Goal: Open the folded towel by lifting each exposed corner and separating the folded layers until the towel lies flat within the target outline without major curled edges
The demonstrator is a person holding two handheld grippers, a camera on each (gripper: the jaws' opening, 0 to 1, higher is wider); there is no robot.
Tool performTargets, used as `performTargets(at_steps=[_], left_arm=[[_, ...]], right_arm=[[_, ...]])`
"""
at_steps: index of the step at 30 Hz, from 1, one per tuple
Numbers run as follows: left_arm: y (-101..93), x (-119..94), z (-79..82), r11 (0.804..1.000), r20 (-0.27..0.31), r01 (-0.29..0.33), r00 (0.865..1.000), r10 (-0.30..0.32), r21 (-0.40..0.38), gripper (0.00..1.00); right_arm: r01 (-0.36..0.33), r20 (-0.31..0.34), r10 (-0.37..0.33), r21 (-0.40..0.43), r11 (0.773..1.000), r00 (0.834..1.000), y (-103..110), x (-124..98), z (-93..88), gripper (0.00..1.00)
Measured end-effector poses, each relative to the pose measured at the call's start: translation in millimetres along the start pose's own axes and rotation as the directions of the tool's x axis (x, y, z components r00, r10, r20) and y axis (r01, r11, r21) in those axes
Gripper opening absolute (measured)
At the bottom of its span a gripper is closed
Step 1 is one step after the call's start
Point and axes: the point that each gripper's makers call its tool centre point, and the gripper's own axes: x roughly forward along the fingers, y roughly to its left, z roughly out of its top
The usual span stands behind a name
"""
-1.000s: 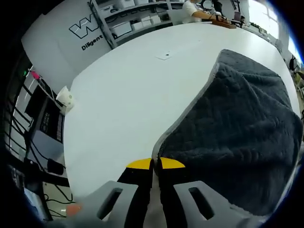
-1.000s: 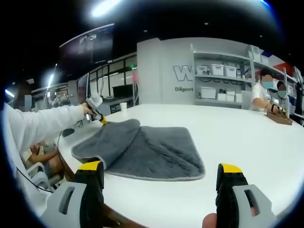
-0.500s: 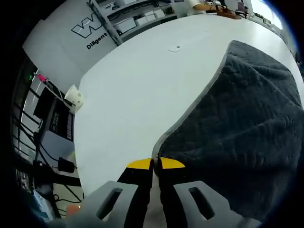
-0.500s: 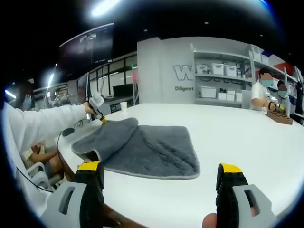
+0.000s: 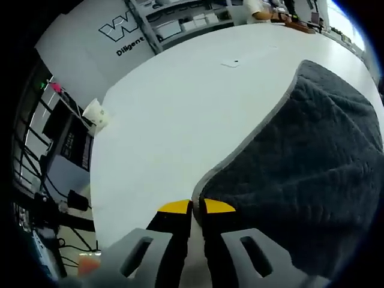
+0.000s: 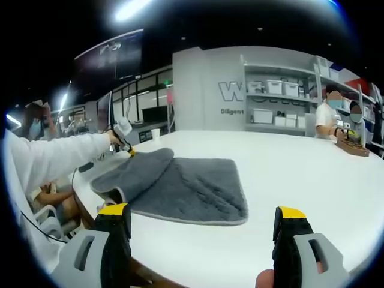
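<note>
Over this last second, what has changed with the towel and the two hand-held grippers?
The left hand-held gripper stays shut on the towel corner and has drawn the towel along the table, away from the right hand-held gripper; its near edge sits farther off. The right hand-held gripper stays open and clear of the towel. The folded layer still lies over.

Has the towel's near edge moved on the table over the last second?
Yes. In the right gripper view the towel has slid away from the right gripper, toward the left gripper pinching its far corner, baring more white table in front.
</note>
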Motion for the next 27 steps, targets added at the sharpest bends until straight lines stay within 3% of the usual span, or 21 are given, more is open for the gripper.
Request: performTargets(at_steps=[2,9,13,18,21,24,27], left_arm=[[-0.2,-2.0,2.4,0.996,0.033,0.027,0.999,-0.024,-0.083,0.09],[16.1,-13.8,6.6,0.981,0.133,0.061,0.990,-0.037,-0.187,0.20],[16.3,-28.9,15.3,0.963,0.246,0.129,0.967,-0.068,-0.238,0.24],[-7.3,-59.5,20.3,0.944,0.375,0.222,0.919,-0.120,-0.243,0.26],[-21.4,-79.0,22.2,0.950,0.421,0.237,0.897,-0.133,-0.204,0.27],[-44.4,-106.7,27.8,0.937,0.504,0.307,0.843,-0.187,-0.166,0.29],[-68.7,-130.5,23.3,0.932,0.553,0.340,0.804,-0.217,-0.128,0.33]], right_arm=[[0.001,0.001,-0.001,0.000,1.000,1.000,-0.2,-0.1,0.1,0.99],[0.000,0.007,0.000,0.001,1.000,1.000,0.5,-1.1,1.2,0.99],[-0.001,0.006,0.001,-0.002,1.000,1.000,1.6,-1.2,1.1,0.99],[0.000,0.007,0.000,-0.004,1.000,1.000,2.7,-1.2,1.7,0.99],[0.000,0.003,0.000,-0.008,1.000,1.000,3.6,-0.7,1.0,0.99],[0.003,0.002,-0.003,-0.012,1.000,1.000,5.1,-1.0,1.6,0.99],[0.008,0.000,-0.008,-0.017,1.000,1.000,5.8,-1.0,1.5,0.99]])
